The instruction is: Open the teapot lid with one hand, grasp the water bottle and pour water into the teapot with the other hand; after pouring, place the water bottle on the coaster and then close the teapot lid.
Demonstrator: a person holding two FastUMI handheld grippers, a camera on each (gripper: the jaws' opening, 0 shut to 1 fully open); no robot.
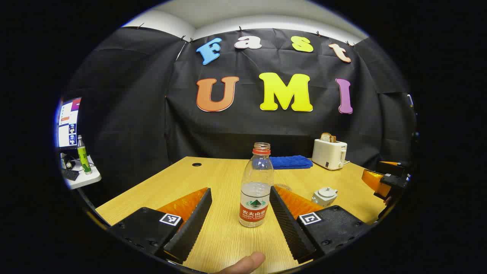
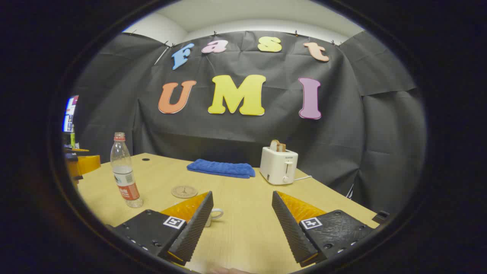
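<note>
The water bottle stands upright on the wooden table, its long axis vertical, its uncapped mouth pointing straight up and water filling roughly its lower half. Taking that bottle as the marker: in the left gripper view the left gripper sits low in front of it, jaws spread wide, one finger to each side of the bottle and neither touching it, so it holds nothing. A fingertip of the person shows at the bottom edge, nearer than the bottle. Just behind the bottle's base and a little to its right lies the round coaster, and farther right, near it, the small white teapot with its lid on. Behind the bottle, against the booth's wall, lie a folded blue towel and a white toaster with bread in it.

In the right gripper view the right gripper is also wide open and empty, well to the right of the bottle; the teapot's handle peeks from behind its left finger.
</note>
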